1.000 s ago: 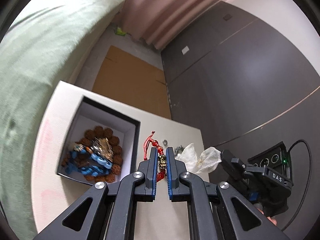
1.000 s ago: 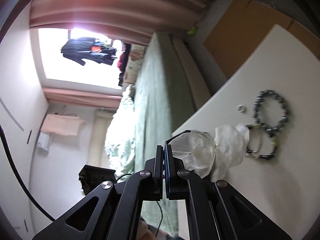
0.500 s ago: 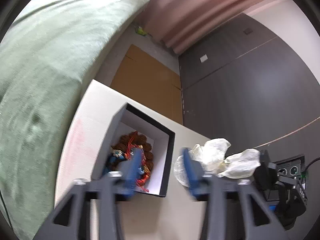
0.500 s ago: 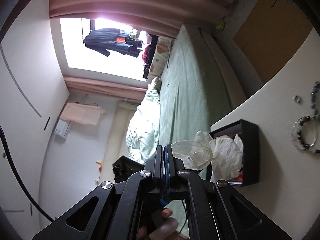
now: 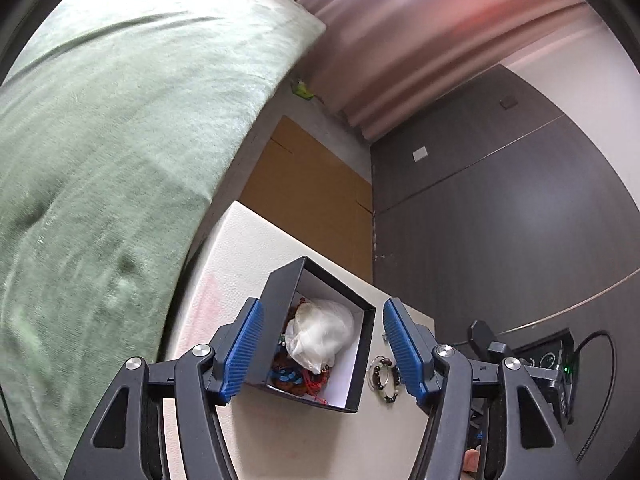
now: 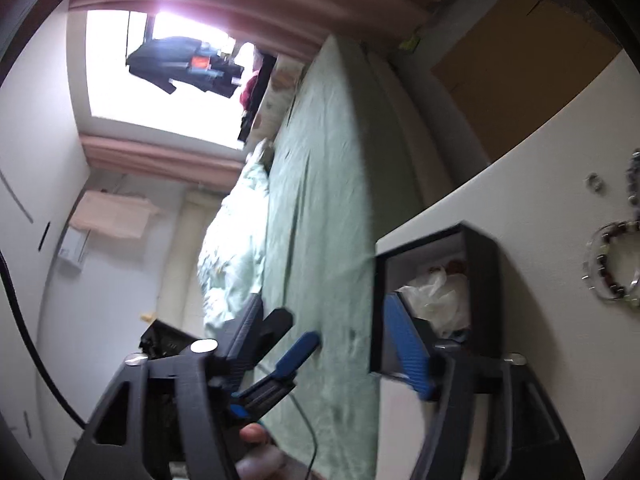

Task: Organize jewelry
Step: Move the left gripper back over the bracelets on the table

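Observation:
A black jewelry box (image 5: 362, 364) with a white inside stands on the white table (image 5: 240, 248). In it lie a white sheer pouch (image 5: 322, 334), a red cord bracelet (image 5: 314, 380), blue beads (image 5: 286, 376) and brown beads. My left gripper (image 5: 322, 346) is open and empty above the box. My right gripper (image 6: 332, 344) is open and empty beside the box (image 6: 486, 292), with the pouch (image 6: 434, 294) inside it. A dark bead bracelet (image 5: 384, 374) lies on the table right of the box; it also shows in the right wrist view (image 6: 610, 266).
A small ring (image 6: 594, 181) and another dark bracelet (image 6: 634, 178) lie further along the table. A green bed (image 5: 100, 160) runs along the table's left. Brown cardboard (image 5: 308, 184) lies on the floor beyond. The other handset (image 5: 532, 360) is at right.
The left gripper dropped the red bracelet into the box and opened wide. The right gripper carried the pouch over the box, opened, and the pouch now lies inside.

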A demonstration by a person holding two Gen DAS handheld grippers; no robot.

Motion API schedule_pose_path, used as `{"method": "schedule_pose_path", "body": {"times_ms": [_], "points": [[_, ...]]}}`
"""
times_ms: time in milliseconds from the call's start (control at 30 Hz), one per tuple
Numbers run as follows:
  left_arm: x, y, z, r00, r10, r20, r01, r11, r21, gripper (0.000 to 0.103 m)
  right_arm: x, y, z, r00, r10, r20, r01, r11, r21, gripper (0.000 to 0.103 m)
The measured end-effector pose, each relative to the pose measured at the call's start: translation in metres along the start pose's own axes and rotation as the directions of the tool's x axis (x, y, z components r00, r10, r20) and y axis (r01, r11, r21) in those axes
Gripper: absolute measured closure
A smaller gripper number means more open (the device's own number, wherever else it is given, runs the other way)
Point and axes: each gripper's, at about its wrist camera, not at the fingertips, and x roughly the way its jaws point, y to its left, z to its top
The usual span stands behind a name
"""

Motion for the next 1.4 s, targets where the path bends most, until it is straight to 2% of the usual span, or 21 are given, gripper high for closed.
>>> {"method": "schedule_pose_path", "body": {"times_ms": [233,533,800,1000,1133,1267,1400], "points": [[0.007,-0.011,-0.006,1.000,0.006,-0.016,-0.005,1.000,0.027,0.037,-0.040,-0.014,0.010,0.989,-0.138,0.045,0.139,0.990,-0.004,0.036],[0.028,-0.052,-0.031,0.999,-0.007,-0.051,0.014,0.991,0.137,0.035,-0.106,-0.044,0.026,0.946,-0.312,0.092,0.312,0.950,0.017,0.036],[0.056,-0.092,-0.061,0.996,0.004,-0.087,0.016,0.973,0.232,0.035,-0.139,-0.067,0.037,0.916,-0.394,0.078,0.393,0.919,0.032,0.036],[0.091,-0.124,-0.081,0.988,0.047,-0.145,0.000,0.952,0.307,0.047,-0.160,-0.084,0.042,0.899,-0.433,0.066,0.428,0.901,0.074,0.036],[0.114,-0.134,-0.096,0.978,0.093,-0.186,-0.028,0.945,0.325,0.060,-0.173,-0.090,0.046,0.901,-0.427,0.073,0.420,0.903,0.088,0.036],[0.137,-0.139,-0.106,0.965,0.146,-0.217,-0.066,0.939,0.339,0.063,-0.184,-0.097,0.049,0.894,-0.443,0.074,0.435,0.895,0.101,0.036],[0.159,-0.144,-0.116,0.950,0.205,-0.234,-0.111,0.926,0.361,0.068,-0.195,-0.102,0.050,0.895,-0.437,0.084,0.426,0.896,0.125,0.036]]}}
